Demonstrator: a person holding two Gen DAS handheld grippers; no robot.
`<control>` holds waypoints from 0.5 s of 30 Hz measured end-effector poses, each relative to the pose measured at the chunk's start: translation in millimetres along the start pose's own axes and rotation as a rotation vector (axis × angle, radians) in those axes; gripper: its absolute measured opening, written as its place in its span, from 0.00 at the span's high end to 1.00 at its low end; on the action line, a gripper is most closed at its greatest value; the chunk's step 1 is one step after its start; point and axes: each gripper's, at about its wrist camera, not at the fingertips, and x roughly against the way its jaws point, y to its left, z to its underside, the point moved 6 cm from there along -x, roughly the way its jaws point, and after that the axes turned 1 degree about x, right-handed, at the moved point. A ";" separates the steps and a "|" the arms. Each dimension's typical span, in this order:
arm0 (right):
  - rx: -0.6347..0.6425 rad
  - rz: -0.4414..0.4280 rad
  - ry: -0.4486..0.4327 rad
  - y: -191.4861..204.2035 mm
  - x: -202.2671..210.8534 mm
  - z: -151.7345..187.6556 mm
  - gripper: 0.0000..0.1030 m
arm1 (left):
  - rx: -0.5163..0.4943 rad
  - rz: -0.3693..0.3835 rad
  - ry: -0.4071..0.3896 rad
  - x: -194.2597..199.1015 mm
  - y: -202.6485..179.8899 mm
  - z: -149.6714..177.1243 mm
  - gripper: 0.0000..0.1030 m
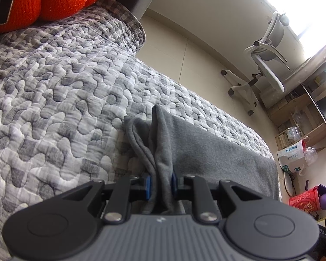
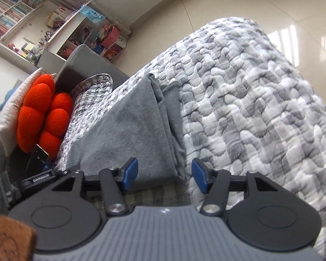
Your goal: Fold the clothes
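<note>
A grey garment (image 1: 206, 152) lies folded lengthwise on the grey-and-white quilted cover (image 1: 54, 87). In the left wrist view, my left gripper (image 1: 160, 184) is shut on a bunched end of it, with the cloth squeezed between the blue pads (image 1: 148, 183). The right wrist view shows the same garment (image 2: 130, 126) as a long strip running away towards the cushions. My right gripper (image 2: 165, 176) stands open at its near end. The cloth's corner lies just ahead of the gap, and neither blue pad (image 2: 131, 170) presses on it.
An orange knotted cushion (image 2: 41, 113) and a dark flat device (image 1: 2, 4) sit at the head end of the cover (image 2: 250, 108). Beyond the edge are a tiled floor, a white office chair (image 1: 265, 61), cluttered wooden shelves (image 1: 304, 113) and a bookshelf (image 2: 21, 10).
</note>
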 end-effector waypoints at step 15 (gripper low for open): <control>-0.130 -0.164 -0.023 -14.0 8.4 2.2 0.40 | 0.005 -0.010 -0.001 -2.8 -4.9 -0.4 0.81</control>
